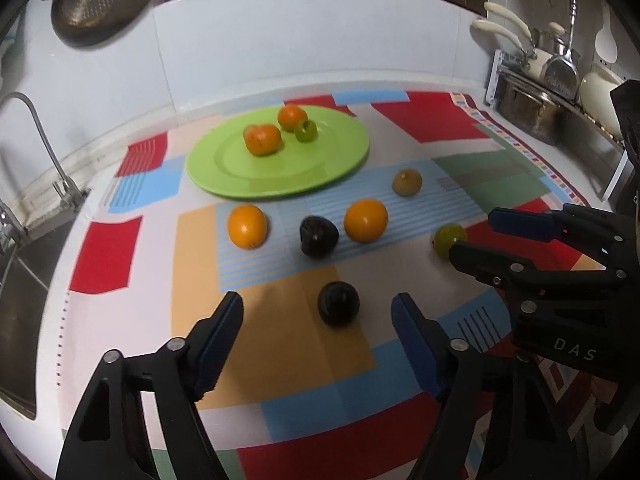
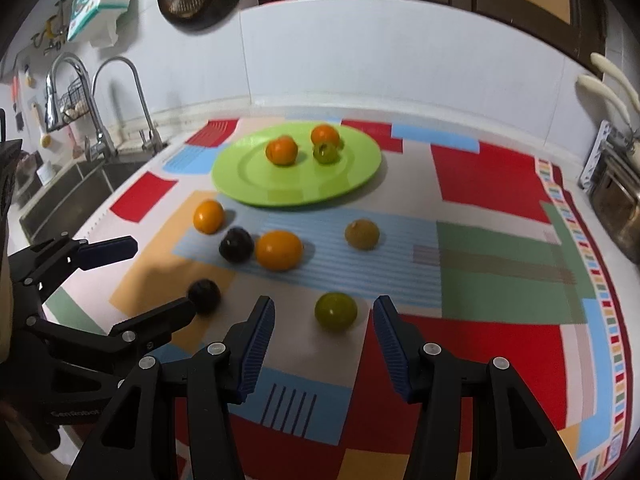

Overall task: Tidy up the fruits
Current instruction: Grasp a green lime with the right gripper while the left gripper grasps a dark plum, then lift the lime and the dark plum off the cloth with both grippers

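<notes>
Bench: worktop covered by a patchwork mat (image 2: 492, 184) of red, blue, green and tan blocks, with a steel sink (image 2: 80, 184) at 9 o'clock.
Plate: round lime-green plate (image 1: 224, 168) at 12 o'clock on the mat, carrying two orange fruits (image 1: 263, 139) (image 1: 292, 117) and one small green fruit (image 1: 306, 131) just beside the farther orange one.
Left gripper: black two-finger gripper with blue pads (image 1: 318, 314), jaws well apart, nothing pressed between them; the nearer dark purple plum (image 1: 338, 303) lies on the mat in the gap, clear of both pads.
Right gripper: matching black gripper (image 2: 324, 312), jaws parted and empty-handed; a round yellow-green fruit (image 2: 335, 311) sits on the mat between the fingertips, untouched.
Loose oranges: two round orange fruits on the blue-striped patch, one at 11 o'clock (image 1: 247, 227), one near centre (image 1: 366, 220).
Second plum: dark plum (image 1: 319, 237) between those two oranges, touching neither in the left view.
Brown fruit: small olive-brown round fruit (image 1: 407, 182) at 1 o'clock, well apart from the rest.
</notes>
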Demonstrator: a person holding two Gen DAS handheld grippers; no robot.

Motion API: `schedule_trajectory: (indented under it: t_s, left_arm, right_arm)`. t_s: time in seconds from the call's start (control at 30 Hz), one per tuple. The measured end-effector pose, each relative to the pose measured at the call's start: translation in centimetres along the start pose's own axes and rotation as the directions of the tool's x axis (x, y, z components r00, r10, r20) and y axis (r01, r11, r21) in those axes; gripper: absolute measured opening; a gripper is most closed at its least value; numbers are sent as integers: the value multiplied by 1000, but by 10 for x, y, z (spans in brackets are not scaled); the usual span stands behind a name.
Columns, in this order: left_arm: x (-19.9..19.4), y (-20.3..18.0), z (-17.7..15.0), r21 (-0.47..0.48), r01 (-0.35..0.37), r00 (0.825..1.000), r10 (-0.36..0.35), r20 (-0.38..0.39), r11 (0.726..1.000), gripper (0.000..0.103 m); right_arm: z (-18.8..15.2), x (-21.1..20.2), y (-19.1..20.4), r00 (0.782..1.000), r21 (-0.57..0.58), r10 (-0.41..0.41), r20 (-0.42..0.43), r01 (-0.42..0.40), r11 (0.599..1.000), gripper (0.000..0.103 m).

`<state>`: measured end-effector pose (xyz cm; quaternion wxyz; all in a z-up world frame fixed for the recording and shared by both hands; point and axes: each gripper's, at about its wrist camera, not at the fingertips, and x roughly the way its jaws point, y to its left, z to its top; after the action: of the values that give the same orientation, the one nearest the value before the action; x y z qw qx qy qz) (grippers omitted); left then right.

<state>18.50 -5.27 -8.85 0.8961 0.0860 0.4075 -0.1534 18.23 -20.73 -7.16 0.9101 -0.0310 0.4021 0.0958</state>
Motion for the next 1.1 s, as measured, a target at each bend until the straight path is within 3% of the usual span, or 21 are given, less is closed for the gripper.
schedule_trajectory:
  t_s: [0.33,0.63,0.83,1.1]
  left_arm:
    - [18,-4,-2,3,47,998,-47,-39,999,46]
    - [29,-2,3,-12,84,994,-85,-63,996,26]
    - [30,-2,5,-20,106,992,-107,-66,994,26]
    - [24,-1,11,-7,106,993,-106,-51,994,26]
  right_arm:
    - [-4,20,-9,999,37,6,-33,-5,999,51]
    - [-2,33,-11,998,42,31,-55,-29,999,41]
    - [-1,39,-12,997,38,36,-70,-33,999,30]
    - [1,32,-9,997,37,47,-62,-45,998,29]
